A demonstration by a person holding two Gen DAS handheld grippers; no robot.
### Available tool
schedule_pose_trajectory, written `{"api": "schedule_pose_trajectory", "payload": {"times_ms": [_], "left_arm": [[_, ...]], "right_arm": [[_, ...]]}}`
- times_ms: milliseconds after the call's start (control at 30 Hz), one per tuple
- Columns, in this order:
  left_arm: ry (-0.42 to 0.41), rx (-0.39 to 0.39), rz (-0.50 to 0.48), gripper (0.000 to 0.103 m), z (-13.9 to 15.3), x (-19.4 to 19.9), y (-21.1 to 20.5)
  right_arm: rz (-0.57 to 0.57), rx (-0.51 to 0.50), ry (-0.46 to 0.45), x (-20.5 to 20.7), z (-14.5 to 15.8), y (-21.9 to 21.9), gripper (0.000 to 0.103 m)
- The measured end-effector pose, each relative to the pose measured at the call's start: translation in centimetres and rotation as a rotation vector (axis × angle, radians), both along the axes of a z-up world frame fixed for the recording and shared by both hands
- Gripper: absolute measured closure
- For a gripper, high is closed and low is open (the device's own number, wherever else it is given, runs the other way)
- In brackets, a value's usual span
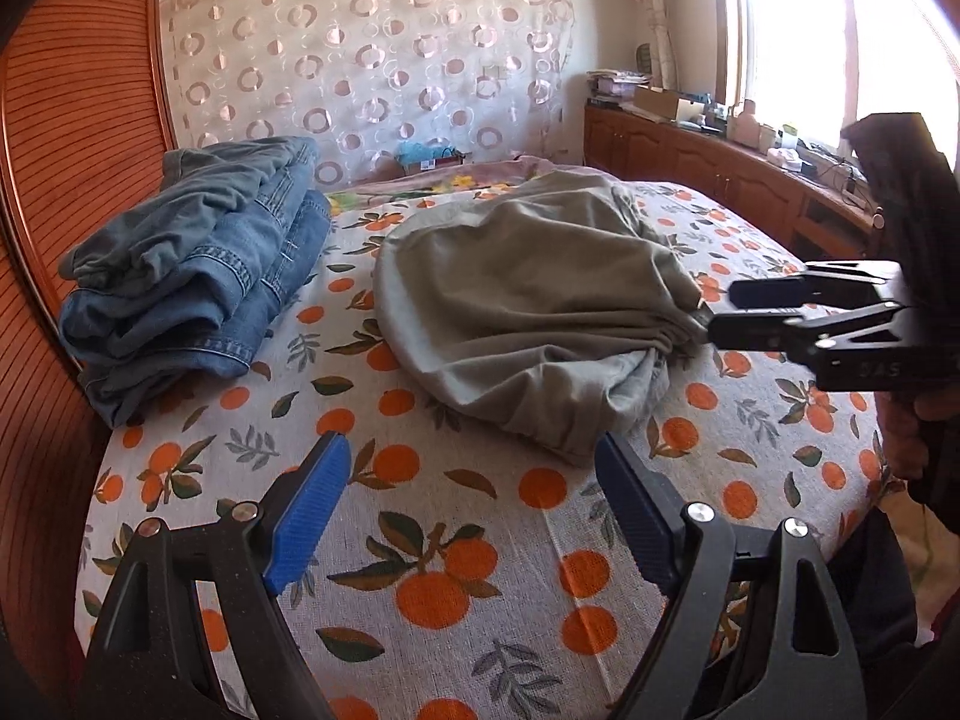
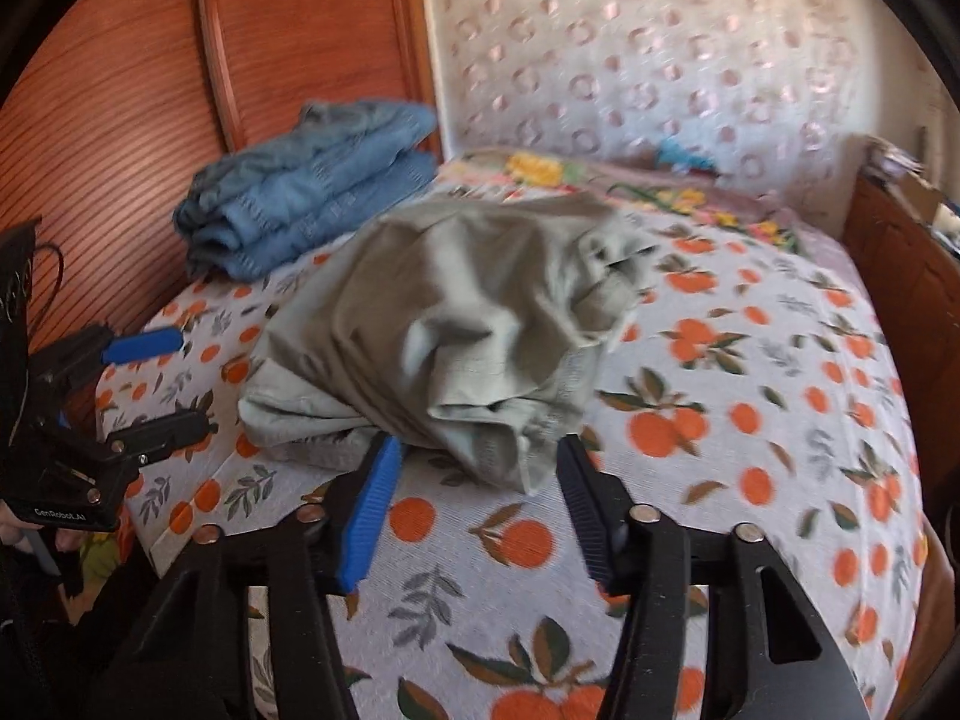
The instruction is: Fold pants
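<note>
Grey-green pants (image 1: 528, 312) lie in a rumpled heap near the middle of a bed, on a white bedsheet (image 1: 456, 516) printed with oranges and leaves. The left gripper (image 1: 474, 450) hovers just short of the heap's near edge, its blue-padded fingers spread wide with nothing between them. The right gripper (image 1: 717, 313) reaches in from the side, its tips at the bunched right edge of the pants; in the left wrist view the fingers look close together there, but whether they pinch the cloth cannot be told. In the right wrist view, the right gripper (image 2: 474, 462) shows its fingers apart, the heap's near hem lying just ahead of and between them, and the left gripper (image 2: 180, 378) stands wide open off to the side, apart from the fabric. Folded blue jeans (image 1: 192, 276) sit stacked at the bed's far left corner, beside a reddish wooden wardrobe (image 1: 78, 138). A sheer curtain (image 1: 372, 72) with a ring pattern hangs behind the bed, and a cluttered wooden cabinet (image 1: 708, 168) runs beneath a bright window.
</note>
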State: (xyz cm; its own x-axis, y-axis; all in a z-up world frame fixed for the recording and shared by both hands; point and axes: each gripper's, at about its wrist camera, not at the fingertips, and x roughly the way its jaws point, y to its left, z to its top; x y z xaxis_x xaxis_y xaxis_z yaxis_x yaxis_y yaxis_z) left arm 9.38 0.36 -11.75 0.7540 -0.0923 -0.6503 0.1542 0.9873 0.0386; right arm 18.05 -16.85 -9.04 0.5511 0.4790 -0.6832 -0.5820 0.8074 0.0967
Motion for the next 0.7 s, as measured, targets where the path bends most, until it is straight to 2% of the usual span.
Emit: {"api": "schedule_pose_trajectory", "payload": {"times_ms": [67,133,167,200,300,433,567,700], "left_arm": [[-0.001,-0.007,-0.004,0.018,0.0,-0.1,0.0],[0.002,-0.011,-0.004,0.018,0.0,0.0,0.1],[0.001,-0.011,-0.004,0.018,0.0,-0.1,0.1],[0.0,-0.008,-0.001,0.018,0.0,-0.1,0.1],[-0.005,-0.008,0.005,0.018,0.0,-0.3,0.3],[-0.001,-0.002,0.014,0.018,0.0,-0.4,0.4],[-0.005,-0.016,0.019,0.018,0.0,-0.5,0.5],[-0.003,-0.014,0.013,0.018,0.0,-0.6,0.0]], "right_arm": [[0.012,-0.028,0.017,0.5,0.0,0.3,0.052],[0.017,-0.04,0.045,1.2,-0.1,0.2,0.067],[0.024,-0.036,0.055,1.5,-0.1,0.1,0.085],[0.029,-0.032,0.058,1.4,0.1,0.0,0.096],[0.01,0.018,-0.01,0.8,2.0,-1.4,0.1],[-0.078,0.093,-0.106,-0.5,5.8,-6.1,0.1],[-0.201,0.099,-0.178,-1.9,8.2,-11.8,0.1],[-0.347,0.066,-0.219,-3.1,8.9,-16.9,0.101]]}}
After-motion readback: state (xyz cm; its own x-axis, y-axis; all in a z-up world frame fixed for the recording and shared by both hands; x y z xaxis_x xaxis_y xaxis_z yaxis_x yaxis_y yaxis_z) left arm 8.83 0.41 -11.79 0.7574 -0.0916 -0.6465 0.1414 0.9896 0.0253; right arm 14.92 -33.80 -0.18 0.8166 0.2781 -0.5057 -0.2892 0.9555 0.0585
